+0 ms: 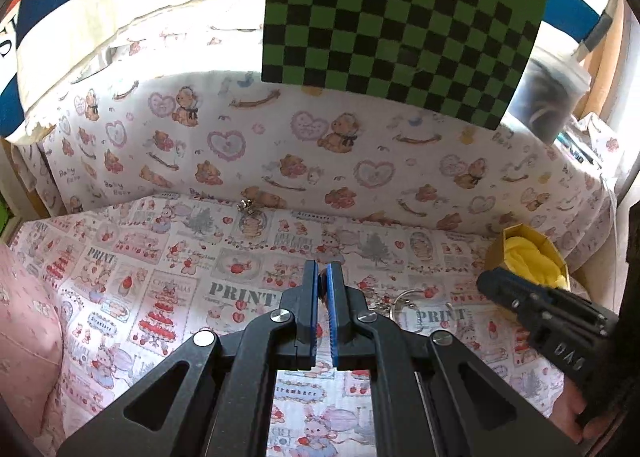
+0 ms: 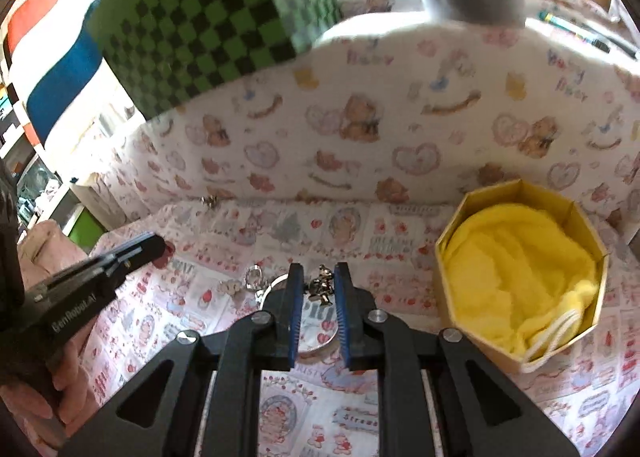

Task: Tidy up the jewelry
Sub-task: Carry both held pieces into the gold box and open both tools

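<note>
Keychain (image 2: 320, 289) sits partly hidden between right jaws.

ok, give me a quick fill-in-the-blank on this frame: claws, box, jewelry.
1. The lining inside the gold box is ____.
2. The left claw is ____, with nothing between its fingers.
3. A small metal charm shows between the fingers of the ____ claw.
4. The board above the cloth has a green and black ____ pattern.

Missing words: yellow; shut; right; checkered
</note>
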The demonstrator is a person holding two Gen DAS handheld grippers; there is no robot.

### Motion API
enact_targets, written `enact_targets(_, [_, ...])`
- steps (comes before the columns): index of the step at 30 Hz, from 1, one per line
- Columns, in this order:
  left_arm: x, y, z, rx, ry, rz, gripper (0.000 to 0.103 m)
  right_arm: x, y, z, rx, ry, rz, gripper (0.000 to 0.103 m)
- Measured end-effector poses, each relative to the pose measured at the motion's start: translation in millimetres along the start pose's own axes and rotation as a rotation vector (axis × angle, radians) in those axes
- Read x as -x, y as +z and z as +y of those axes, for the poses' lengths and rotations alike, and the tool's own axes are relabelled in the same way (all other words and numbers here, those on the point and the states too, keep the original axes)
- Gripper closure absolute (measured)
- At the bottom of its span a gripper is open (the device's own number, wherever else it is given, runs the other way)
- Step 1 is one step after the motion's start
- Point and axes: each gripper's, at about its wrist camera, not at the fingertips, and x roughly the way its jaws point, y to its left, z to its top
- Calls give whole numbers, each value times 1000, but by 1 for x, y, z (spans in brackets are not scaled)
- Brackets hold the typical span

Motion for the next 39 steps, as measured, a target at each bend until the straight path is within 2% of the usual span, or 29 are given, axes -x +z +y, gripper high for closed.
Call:
enact_targets(2, [4, 1, 1, 27, -16, -4, 99, 8, 5, 3, 7, -2, -22, 89])
enact_targets(8, [31, 4, -13, 1, -65, -46, 99, 50, 15, -2, 16, -2, -97, 89])
enact_targets(13, [69, 13, -46, -82, -90, -141, 99, 95, 13, -36, -35, -17, -186, 89])
enact_targets(15, [76, 19, -62, -101, -94, -158, 99, 106, 13, -55, -66, -27, -215, 89])
enact_targets(17, [76, 27, -81, -130, -127, -141, 99, 109, 15, -76, -112, -49, -229, 89])
enact_targets(20, [68, 37, -111, -165, -157, -118, 99, 99, 18, -105, -160, -102, -197, 89])
enact_targets(25, [26, 42, -154, -168, -210, -9, 99, 75, 13, -145, -248, -86, -103, 89])
enact_targets(30, [-14, 30, -184, -193, -234, 67, 99, 68, 9, -148, -246, -79, -60, 88])
enact_targets(35, [-38, 14, -193, -195, -196, 88, 99, 56, 8, -148, -255, -91, -54, 88])
enact_targets(39, [-50, 6, -197, -213, -224, 99, 99, 51, 8, -151, -263, -76, -50, 88])
